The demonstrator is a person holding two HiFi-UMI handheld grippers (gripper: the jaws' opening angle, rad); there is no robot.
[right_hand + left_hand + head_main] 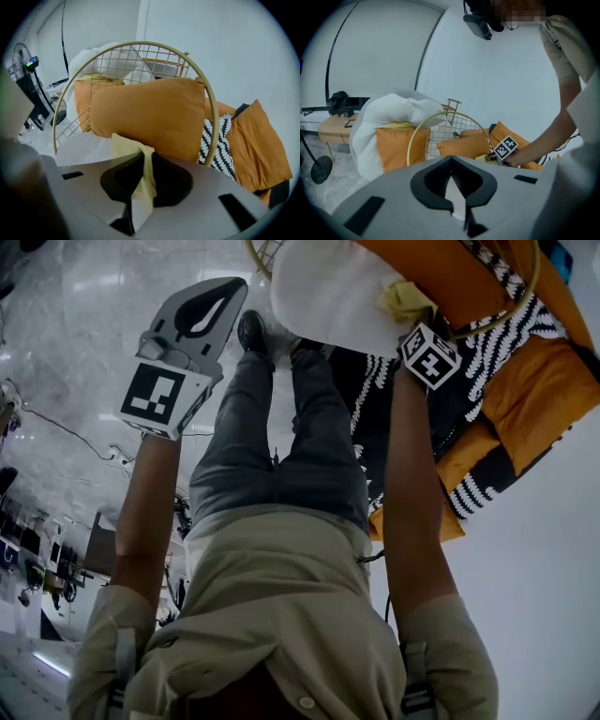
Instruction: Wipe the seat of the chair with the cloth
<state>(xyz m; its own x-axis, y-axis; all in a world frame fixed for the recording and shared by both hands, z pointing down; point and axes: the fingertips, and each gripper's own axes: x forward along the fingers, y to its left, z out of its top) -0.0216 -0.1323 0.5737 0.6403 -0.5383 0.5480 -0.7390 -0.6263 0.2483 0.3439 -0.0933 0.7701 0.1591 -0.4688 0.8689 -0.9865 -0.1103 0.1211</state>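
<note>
Person wears khaki shirt (pixel 281 615), grey jeans (pixel 272 446) (black shoes (pixel 253 334))

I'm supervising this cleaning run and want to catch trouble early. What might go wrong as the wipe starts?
1. The right tongs pinch only a narrow fold of the cloth; dragging it over the seat may pull it free.
2. The orange cushion sits just behind the cloth, so a stroke may shove it or miss the seat beneath it.
3. The gold frame stands close and might snag the cloth.
</note>
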